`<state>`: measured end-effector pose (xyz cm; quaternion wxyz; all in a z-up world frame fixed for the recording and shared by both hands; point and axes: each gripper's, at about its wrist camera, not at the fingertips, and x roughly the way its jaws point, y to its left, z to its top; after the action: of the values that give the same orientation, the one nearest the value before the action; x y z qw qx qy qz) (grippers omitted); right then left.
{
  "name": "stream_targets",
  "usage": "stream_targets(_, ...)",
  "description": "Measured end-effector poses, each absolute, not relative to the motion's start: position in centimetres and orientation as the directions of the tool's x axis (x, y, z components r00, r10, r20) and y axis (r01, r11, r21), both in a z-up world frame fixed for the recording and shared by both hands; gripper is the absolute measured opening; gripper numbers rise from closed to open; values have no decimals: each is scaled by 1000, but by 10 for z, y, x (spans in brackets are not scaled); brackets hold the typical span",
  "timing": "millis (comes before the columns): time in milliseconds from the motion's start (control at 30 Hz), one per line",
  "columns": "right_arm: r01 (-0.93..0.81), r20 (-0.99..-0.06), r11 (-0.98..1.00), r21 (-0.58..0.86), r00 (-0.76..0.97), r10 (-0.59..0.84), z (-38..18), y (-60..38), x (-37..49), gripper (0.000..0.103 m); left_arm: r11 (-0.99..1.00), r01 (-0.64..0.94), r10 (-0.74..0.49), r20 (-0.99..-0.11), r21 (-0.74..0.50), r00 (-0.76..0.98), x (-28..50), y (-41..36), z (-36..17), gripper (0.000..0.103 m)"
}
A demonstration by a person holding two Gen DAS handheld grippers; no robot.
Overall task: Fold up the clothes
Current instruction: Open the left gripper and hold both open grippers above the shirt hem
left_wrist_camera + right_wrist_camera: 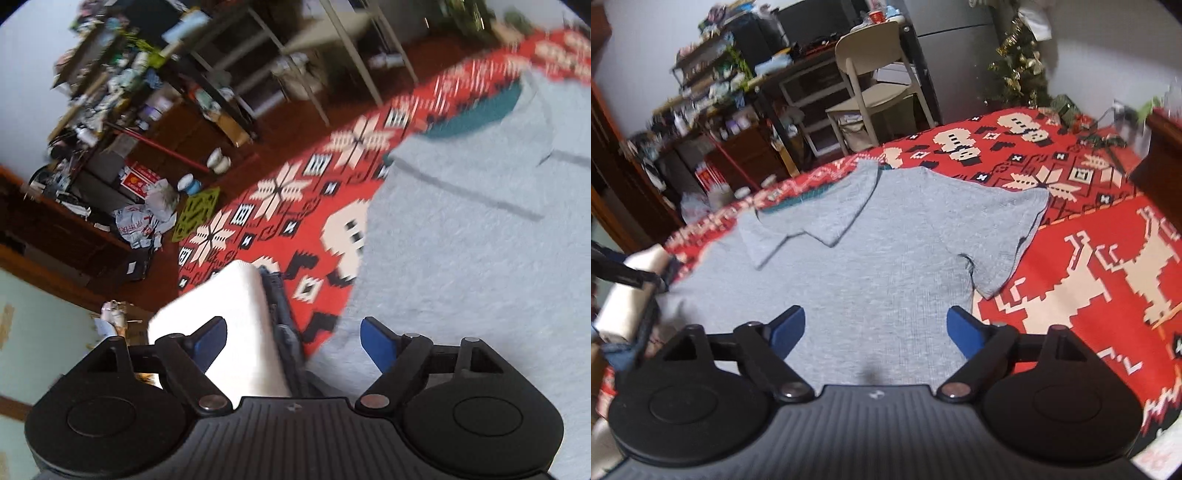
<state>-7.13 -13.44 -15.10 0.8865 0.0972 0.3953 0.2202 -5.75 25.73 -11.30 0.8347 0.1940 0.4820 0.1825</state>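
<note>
A grey T-shirt [886,243] lies flat on a red patterned blanket [1089,258]. Its left sleeve is folded inward over the chest; the right sleeve sticks out flat. A teal lining shows at the collar [801,199]. My right gripper [875,328] hovers open over the shirt's lower half, nothing between its blue fingers [964,332]. In the left wrist view the same shirt [461,240] fills the right side, blurred. My left gripper [291,339] is open above the shirt's edge, beside a stack of folded clothes, white [232,314] and denim [284,321].
The red blanket [288,206] ends at a drop to a brown floor [207,147] with bowls, bags and cluttered shelves [110,74]. A beige chair [871,77], desk and small Christmas tree [1019,62] stand beyond the far edge. A wooden piece [1156,155] sits at right.
</note>
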Motion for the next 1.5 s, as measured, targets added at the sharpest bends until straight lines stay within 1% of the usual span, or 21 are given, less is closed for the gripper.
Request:
stream_targets(67, -322, -669, 897, 303, 598, 441, -150, -127, -75, 91, 876, -145, 464, -724, 459, 510, -73, 242, -110, 81)
stream_targets(100, -326, -675, 903, 281, 602, 427, -150, -123, -76, 92, 887, -151, 445, -723, 436, 528, -80, 234, -112, 85)
stream_targets(133, -329, -679, 908, 259, 606, 414, -149, -119, -78, 95, 899, -150, 423, -725, 411, 544, -85, 224, -115, 88)
stream_targets(167, -333, -684, 913, 237, 610, 400, -149, -115, -80, 99, 910, -149, 402, -729, 388, 554, -89, 215, -119, 88)
stream_targets(200, -337, -688, 917, 214, 614, 386, -148, -112, -81, 101, 919, -148, 382, -735, 364, 560, -90, 206, -125, 88)
stream_targets(267, -343, -696, 924, 169, 623, 359, -147, -104, -85, 102, 935, -151, 347, -743, 320, 573, -94, 189, -135, 88)
stream_targets(400, -361, -707, 928, 86, 634, 313, -149, -89, -93, 102, 949, -181, 316, -735, 259, 600, -99, 164, -149, 88)
stream_targets(467, -364, -714, 929, 64, 634, 297, -152, -85, -97, 102, 950, -181, 310, -727, 253, 613, -102, 153, -153, 88)
stream_targets(567, -352, -726, 935, 41, 633, 269, -159, -83, -101, 102, 944, -187, 326, -691, 270, 645, -108, 139, -156, 88)
stream_targets(667, -342, -738, 939, 33, 625, 254, -167, -81, -103, 102, 947, -191, 319, -682, 259, 658, -112, 130, -161, 88)
stream_targets(867, -306, -732, 949, 75, 629, 260, -183, -81, -104, 102, 958, -193, 286, -728, 212, 623, -107, 129, -179, 88)
stream_targets(967, -311, -730, 949, 46, 638, 245, -191, -78, -105, 102, 961, -193, 274, -745, 196, 608, -108, 130, -188, 88)
stream_targets(1033, -327, -752, 944, 33, 615, 239, -198, -75, -104, 102, 958, -192, 285, -740, 212, 609, -110, 128, -193, 92)
stream_targets(1100, -321, -777, 946, 48, 583, 238, -206, -74, -102, 102, 956, -203, 292, -728, 210, 620, -113, 129, -195, 95)
stream_targets(1233, -305, -763, 952, 33, 608, 221, -210, -73, -106, 102, 956, -252, 280, -743, 153, 608, -112, 139, -197, 103)
stream_targets(1333, -295, -758, 955, 34, 614, 217, -210, -72, -107, 102, 958, -274, 242, -762, 88, 600, -111, 148, -198, 103)
stream_targets(1500, -284, -753, 958, 31, 624, 209, -211, -71, -106, 102, 954, -299, 207, -769, 22, 604, -114, 155, -200, 103)
